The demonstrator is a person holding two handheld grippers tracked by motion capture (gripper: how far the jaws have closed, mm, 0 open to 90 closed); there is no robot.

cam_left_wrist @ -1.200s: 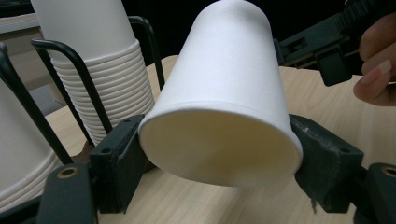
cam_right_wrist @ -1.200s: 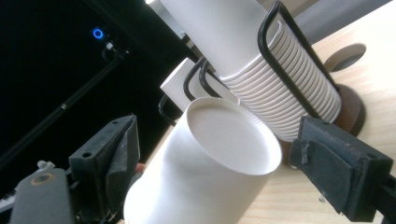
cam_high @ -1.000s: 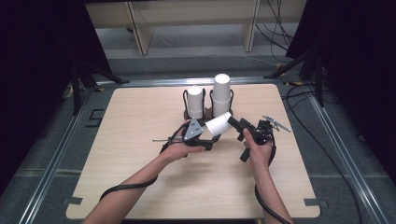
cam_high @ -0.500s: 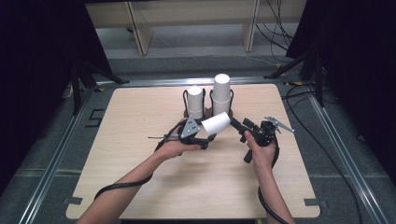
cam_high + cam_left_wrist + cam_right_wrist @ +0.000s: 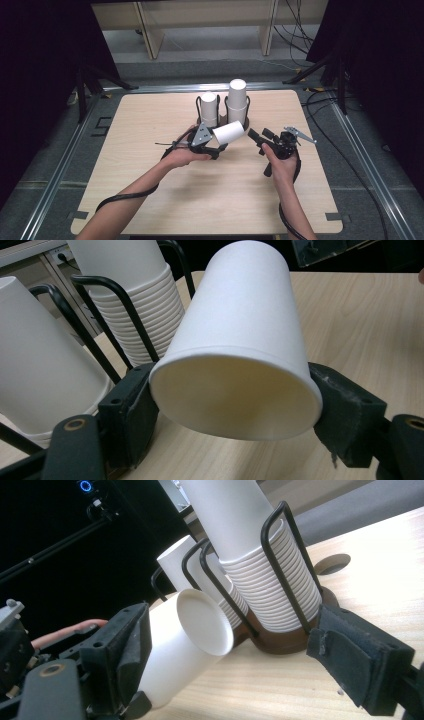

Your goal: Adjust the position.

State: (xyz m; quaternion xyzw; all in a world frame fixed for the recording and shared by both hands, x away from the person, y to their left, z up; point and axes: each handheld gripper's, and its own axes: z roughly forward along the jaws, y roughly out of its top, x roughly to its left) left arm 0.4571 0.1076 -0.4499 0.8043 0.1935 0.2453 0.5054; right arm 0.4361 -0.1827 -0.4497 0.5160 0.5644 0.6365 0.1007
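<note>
I sat at a light wooden table (image 5: 150, 200) with a two-jaw gripper in each hand. My left gripper (image 5: 212, 146) was clamped on a single white paper cup (image 5: 228, 133), its two black jaws pressing the cup's sides just behind the open rim. The cup lay tilted, almost on its side, lifted off the table, with its closed base pointing away from me and to my right. In the left gripper view the cup's (image 5: 240, 355) wide mouth faced the camera, and the rim bulged slightly between the pads.

My right gripper (image 5: 259, 140) hovered just beside the cup's base, apart from it, with nothing between its jaws. Those jaws had just been closing a little, yet they stood wide apart. In the right gripper view the cup's (image 5: 185, 640) round base sat near the left jaw, not touching either pad.

Just behind the cup stood a black wire cup holder (image 5: 200, 106) with two compartments. A shorter stack of upturned cups (image 5: 209, 107) filled one, a taller stack (image 5: 237, 100) the other.
</note>
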